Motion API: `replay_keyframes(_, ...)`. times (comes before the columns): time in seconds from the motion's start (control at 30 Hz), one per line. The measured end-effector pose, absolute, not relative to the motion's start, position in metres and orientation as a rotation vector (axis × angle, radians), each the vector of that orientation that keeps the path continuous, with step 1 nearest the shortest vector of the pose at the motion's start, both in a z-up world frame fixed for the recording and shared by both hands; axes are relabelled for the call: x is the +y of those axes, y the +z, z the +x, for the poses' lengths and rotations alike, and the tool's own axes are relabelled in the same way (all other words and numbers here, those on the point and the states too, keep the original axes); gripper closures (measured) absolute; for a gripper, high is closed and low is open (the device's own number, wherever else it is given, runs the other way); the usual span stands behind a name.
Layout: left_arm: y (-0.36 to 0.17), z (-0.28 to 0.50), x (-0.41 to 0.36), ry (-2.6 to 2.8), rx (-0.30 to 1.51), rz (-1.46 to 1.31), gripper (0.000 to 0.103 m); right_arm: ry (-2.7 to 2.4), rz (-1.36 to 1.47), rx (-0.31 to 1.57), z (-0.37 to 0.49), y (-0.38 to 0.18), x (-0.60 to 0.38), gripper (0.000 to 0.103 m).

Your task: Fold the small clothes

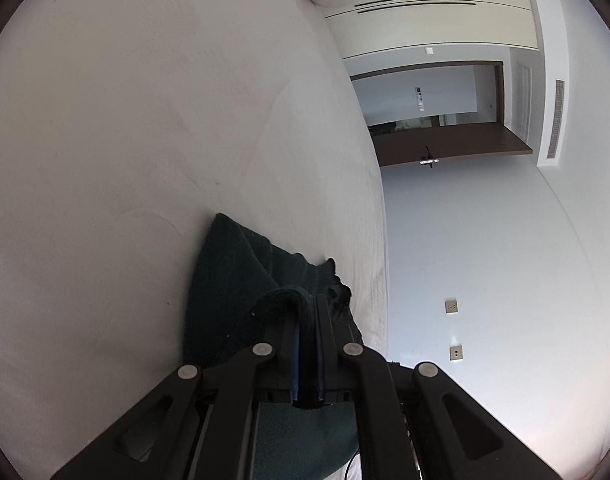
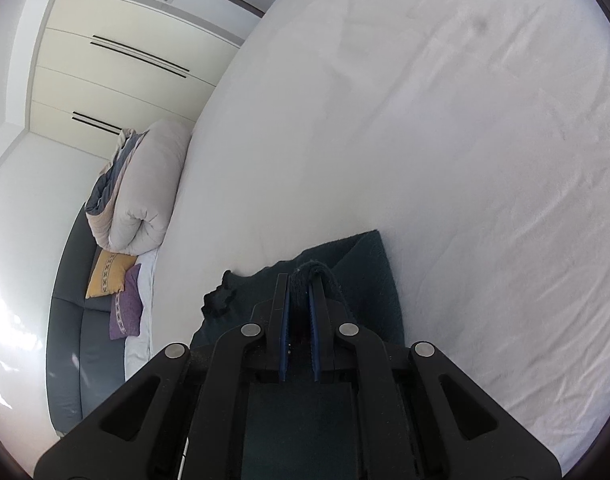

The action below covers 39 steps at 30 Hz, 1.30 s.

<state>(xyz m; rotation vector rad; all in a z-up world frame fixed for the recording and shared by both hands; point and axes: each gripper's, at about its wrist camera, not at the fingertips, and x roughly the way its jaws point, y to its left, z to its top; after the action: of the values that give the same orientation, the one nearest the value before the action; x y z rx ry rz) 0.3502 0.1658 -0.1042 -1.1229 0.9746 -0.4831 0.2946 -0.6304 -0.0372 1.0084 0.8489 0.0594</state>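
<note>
A small dark green garment (image 1: pixel 233 280) lies on the white bed sheet (image 1: pixel 125 140) near the mattress edge. My left gripper (image 1: pixel 307 300) is shut on a bunched fold of its edge, which sticks up between the blue pads. In the right wrist view the same dark green garment (image 2: pixel 365 276) spreads under and ahead of my right gripper (image 2: pixel 301 280), which is shut on another bunched bit of its edge. A ragged dark corner of the cloth (image 2: pixel 219 300) hangs left of the right gripper. The linkage hides the cloth below each gripper.
A rolled beige duvet (image 2: pixel 145 188) lies at the bed's end, above a grey sofa (image 2: pixel 71 320) with a yellow cushion (image 2: pixel 107 272) and a purple cushion (image 2: pixel 125 308). Cream wardrobe doors (image 2: pixel 117 60) stand behind. An open brown door (image 1: pixel 445 144) and a white wall (image 1: pixel 485 260) lie beyond the mattress edge.
</note>
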Motion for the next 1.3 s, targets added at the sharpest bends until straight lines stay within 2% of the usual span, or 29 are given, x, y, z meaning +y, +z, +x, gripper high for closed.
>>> replay_keyframes(0.07,-0.118,0.356,0.167,-0.45,0.992,-1.138,0.094,0.032,1.03,0.863,0.309,-0.052,-0.632,0.095)
replay_keyframes(0.13,-0.126,0.357,0.167,-0.434,0.99,-1.147,0.07,0.017,1.04,0.888,0.324,-0.065,-0.632,0.092)
replay_keyframes(0.17,-0.126,0.356,0.168,-0.434,0.975,-1.148,0.053,0.004,1.031,0.895,0.329,-0.069,-0.629,0.083)
replay_keyframes(0.2,-0.125,0.354,0.169,-0.442,0.961,-1.15,0.045,0.002,1.015,0.885,0.332,-0.072,-0.624,0.073)
replay_keyframes(0.23,-0.123,0.353,0.17,-0.438,0.957,-1.139,0.04,0.019,1.009,0.864,0.334,-0.072,-0.622,0.065)
replay_keyframes(0.27,-0.12,0.352,0.17,-0.427,0.958,-1.12,0.034,0.034,1.007,0.844,0.329,-0.072,-0.619,0.05)
replay_keyframes(0.3,-0.116,0.35,0.17,-0.423,0.954,-1.1,0.032,0.049,1.008,0.822,0.331,-0.07,-0.618,0.046)
replay_keyframes(0.43,-0.105,0.336,0.166,-0.439,0.949,-1.048,0.032,0.027,0.974,0.816,0.327,-0.063,-0.614,0.037)
replay_keyframes(0.57,-0.101,0.308,0.159,-0.446,0.955,-0.963,0.032,0.024,0.956,0.808,0.302,-0.054,-0.608,0.037)
replay_keyframes(0.77,-0.1,0.269,0.147,-0.437,0.98,-0.818,0.032,0.003,0.76,0.865,0.233,-0.051,-0.585,0.037)
replay_keyframes(1.0,-0.1,0.239,0.135,-0.409,0.988,-0.653,0.04,-0.016,0.568,0.881,0.173,-0.056,-0.556,0.038)
replay_keyframes(1.07,-0.101,0.236,0.135,-0.389,0.985,-0.627,0.043,-0.026,0.516,0.896,0.152,-0.06,-0.558,0.045)
replay_keyframes(1.17,-0.105,0.231,0.14,-0.362,0.984,-0.614,0.056,-0.031,0.465,0.917,0.14,-0.064,-0.554,0.053)
replay_keyframes(1.27,-0.105,0.227,0.139,-0.346,0.986,-0.576,0.068,-0.038,0.455,0.934,0.137,-0.069,-0.555,0.069)
replay_keyframes(1.3,-0.104,0.225,0.138,-0.343,0.985,-0.56,0.072,-0.043,0.453,0.938,0.137,-0.07,-0.555,0.069)
